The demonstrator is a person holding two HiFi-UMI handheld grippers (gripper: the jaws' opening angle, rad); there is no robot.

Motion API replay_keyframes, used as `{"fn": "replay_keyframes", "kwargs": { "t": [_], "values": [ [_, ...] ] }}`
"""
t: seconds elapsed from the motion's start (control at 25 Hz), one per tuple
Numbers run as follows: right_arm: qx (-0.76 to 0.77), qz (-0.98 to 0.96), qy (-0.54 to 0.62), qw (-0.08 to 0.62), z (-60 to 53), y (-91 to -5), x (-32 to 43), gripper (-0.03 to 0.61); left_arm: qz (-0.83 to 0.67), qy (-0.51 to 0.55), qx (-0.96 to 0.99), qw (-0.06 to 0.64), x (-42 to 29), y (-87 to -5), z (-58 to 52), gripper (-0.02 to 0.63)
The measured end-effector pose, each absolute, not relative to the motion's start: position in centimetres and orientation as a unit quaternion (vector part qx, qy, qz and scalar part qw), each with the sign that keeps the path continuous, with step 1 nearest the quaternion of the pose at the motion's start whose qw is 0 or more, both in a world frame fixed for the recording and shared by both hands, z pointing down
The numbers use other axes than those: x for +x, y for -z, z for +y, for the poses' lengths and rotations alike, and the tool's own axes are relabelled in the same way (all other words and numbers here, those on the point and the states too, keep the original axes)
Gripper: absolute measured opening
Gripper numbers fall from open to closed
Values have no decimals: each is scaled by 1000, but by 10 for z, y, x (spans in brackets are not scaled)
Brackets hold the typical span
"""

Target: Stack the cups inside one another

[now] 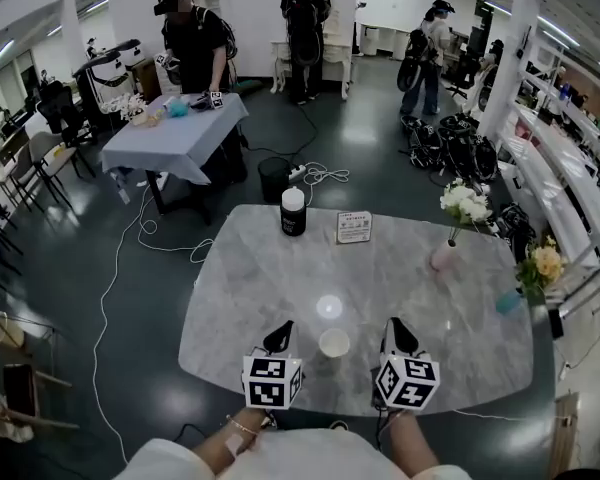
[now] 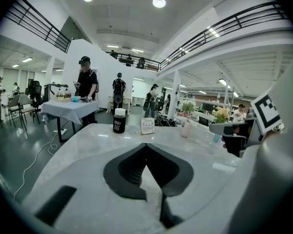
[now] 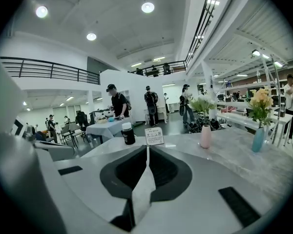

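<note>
- Near the front edge of the marble table (image 1: 260, 288), between the two hand-held tools: white cup (image 1: 333, 343), upright, mouth open to the ceiling, long axis vertical.
- Lies to the right of the left gripper (image 1: 280, 336) and to the left of the right gripper (image 1: 398, 334), level with their black jaws rather than ahead of the tips; touches neither.
- Sits roughly midway, perhaps a shade nearer the left; too close to call.
- Left gripper view: jaws pressed tip to tip, nothing between them, cup below the field of view.
- Right gripper view: same, jaws closed on nothing, bare marble ahead.
- Cannot tell from above whether one cup or several already nested; no other loose cup anywhere on the table, so stacking probably finished.
- For any further grasp, likely needs jaws parted first, then a move inward and slightly back toward the rim.
- Farther along the pale, veined, glossy tabletop, well apart from the cup: black bottle (image 1: 293, 211) with a white cap, small card (image 1: 354, 227), pink vase (image 1: 443, 258) with white flowers, teal vase (image 1: 508, 301) with yellow flowers near the right edge.
- Beyond: dark shiny floor (image 1: 70, 268) with trailing cables, a cloth-covered table (image 1: 180, 133), several people standing, shelving at right.
</note>
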State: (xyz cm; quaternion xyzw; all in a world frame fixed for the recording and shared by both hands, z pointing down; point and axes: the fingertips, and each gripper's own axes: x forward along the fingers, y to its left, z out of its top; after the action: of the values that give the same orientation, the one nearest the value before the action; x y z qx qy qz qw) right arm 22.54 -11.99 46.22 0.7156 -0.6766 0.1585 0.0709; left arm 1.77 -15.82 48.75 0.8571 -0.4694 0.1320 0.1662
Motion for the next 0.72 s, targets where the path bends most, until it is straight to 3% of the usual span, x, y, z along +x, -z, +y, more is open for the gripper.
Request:
{"fn": "replay_keyframes", "kwargs": {
  "t": [0.72],
  "values": [
    [719,-669,-174,70,-114,-468,226,20,-468,-146,855,171,18,-493,-160,-5]
  ]
}}
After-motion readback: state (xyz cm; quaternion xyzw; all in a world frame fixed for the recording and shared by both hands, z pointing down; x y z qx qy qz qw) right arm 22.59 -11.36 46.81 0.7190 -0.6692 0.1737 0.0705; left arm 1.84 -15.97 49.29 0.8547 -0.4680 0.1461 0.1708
